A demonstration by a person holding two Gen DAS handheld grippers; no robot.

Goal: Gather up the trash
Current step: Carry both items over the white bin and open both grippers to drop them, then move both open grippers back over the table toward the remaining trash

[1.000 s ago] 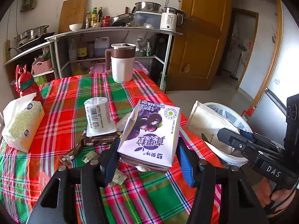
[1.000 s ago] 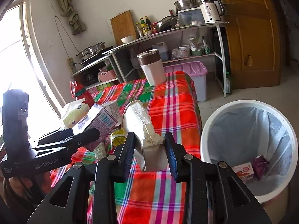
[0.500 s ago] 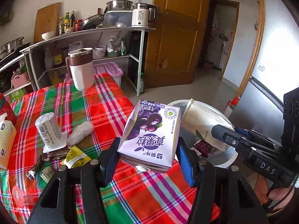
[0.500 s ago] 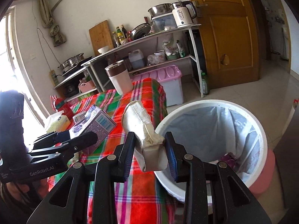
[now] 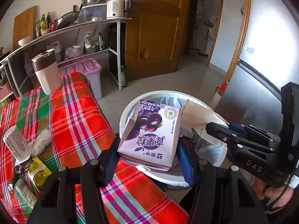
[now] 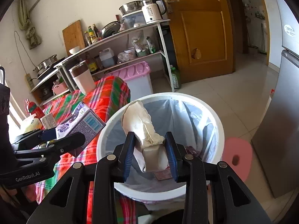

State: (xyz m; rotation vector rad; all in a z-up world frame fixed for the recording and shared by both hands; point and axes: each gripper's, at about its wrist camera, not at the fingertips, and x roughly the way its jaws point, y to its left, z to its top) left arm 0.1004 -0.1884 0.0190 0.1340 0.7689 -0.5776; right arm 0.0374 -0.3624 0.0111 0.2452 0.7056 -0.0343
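The jaws of the left gripper (image 5: 147, 150) are clenched on a purple milk carton (image 5: 150, 134), and those of the right gripper (image 6: 150, 149) are clenched on a crumpled beige paper bag (image 6: 142, 125); both pieces of trash hang above the open mouth of the white trash bin (image 6: 214, 119), which stands on the tiled floor just beside the counter (image 5: 74, 115). The counter wears a red, green and pink plaid cloth, and the bin holds a pale plastic liner with a few wrappers lying at the bottom. Behind the counter a metal shelf rack (image 6: 130, 35) carries a white kettle (image 6: 152, 12), pans, bottles and a cutting board, with a pink-lidded storage box (image 6: 138, 74) beneath it. At the counter's far end stands a white tumbler (image 5: 47, 72) with a brown band. Near its front edge more trash lies: a white labelled tube (image 5: 15, 142), a clear crumpled wrap (image 5: 42, 142) and a yellow sachet (image 5: 38, 170).
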